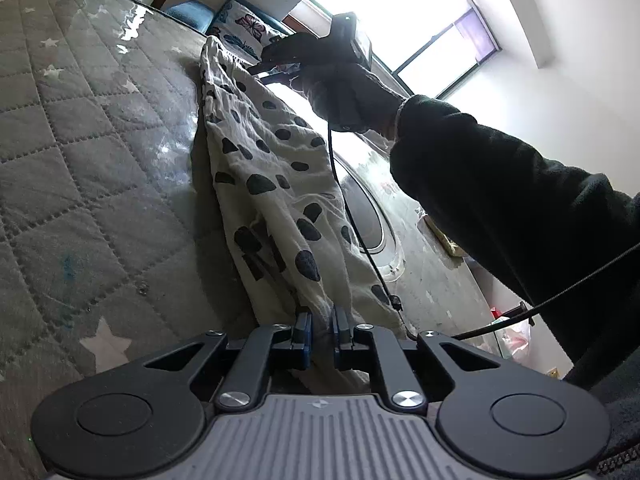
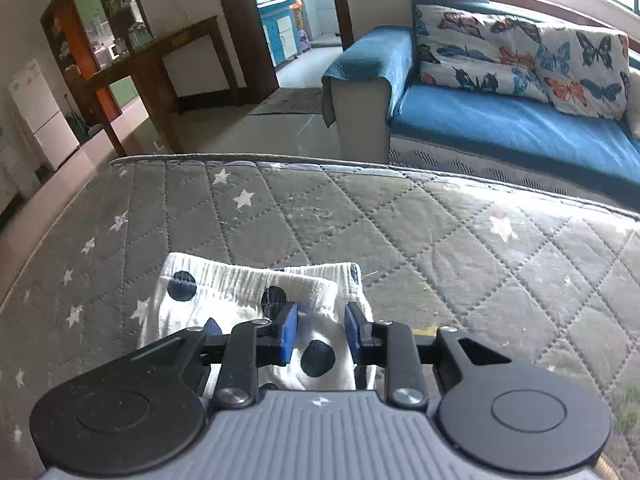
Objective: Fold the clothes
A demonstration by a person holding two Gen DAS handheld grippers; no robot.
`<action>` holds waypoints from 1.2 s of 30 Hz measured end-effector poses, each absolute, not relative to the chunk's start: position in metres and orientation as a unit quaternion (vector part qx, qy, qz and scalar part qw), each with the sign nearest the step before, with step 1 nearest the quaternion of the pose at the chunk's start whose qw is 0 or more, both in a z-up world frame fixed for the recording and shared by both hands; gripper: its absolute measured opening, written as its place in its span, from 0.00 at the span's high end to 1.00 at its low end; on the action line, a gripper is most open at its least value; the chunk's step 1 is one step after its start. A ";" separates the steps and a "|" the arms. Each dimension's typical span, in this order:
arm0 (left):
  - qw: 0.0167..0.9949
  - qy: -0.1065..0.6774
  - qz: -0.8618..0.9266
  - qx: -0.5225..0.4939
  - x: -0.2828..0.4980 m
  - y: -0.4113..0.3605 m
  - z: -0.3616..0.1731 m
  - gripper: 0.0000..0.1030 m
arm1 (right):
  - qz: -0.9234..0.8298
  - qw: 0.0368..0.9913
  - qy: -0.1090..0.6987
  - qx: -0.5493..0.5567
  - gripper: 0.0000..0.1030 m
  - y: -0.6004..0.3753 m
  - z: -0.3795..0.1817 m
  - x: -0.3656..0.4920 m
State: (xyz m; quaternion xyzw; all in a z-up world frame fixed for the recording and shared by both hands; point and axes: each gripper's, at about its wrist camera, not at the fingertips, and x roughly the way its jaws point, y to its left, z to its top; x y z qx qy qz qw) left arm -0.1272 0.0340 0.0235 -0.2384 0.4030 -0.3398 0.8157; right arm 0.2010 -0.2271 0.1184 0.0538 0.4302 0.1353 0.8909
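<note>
Left wrist view: left claw (image 1: 322, 330) at bottom centre, blue pads nearly together and clamped on the near end of the spotted white garment (image 1: 272, 184). Cloth runs from the pads up through mid frame to the upper centre, stretched long and narrow over the grey quilted mattress (image 1: 80, 152) with white stars. Mattress top looks covered in clear shiny plastic.

At upper centre the right claw (image 1: 272, 70) meets the far end of the garment, held by a gloved hand (image 1: 344, 92) with a dark sleeve (image 1: 500, 192) coming in from the right edge. Black cable (image 1: 352, 216) hangs from that gripper down across the cloth. Bright window (image 1: 408, 12) upper right.

Right wrist view: right claw (image 2: 322, 330) at lower centre, pads apart with a clear gap, garment (image 2: 256, 300) lying under and between them, waistband end bunched on the mattress (image 2: 400, 232). Pads do not press the cloth here. Dark round spots visible on the fabric.

Background: blue sofa (image 2: 500, 120) upper right with butterfly-print cushions (image 2: 520, 56), wooden cabinet (image 2: 132, 64) upper left, white fridge (image 2: 36, 112) at far left edge.
</note>
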 end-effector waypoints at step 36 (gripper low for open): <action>0.813 0.417 -0.330 -0.236 -0.108 0.028 0.008 0.86 | 0.179 0.896 0.404 -0.048 0.82 -0.139 0.119 0.197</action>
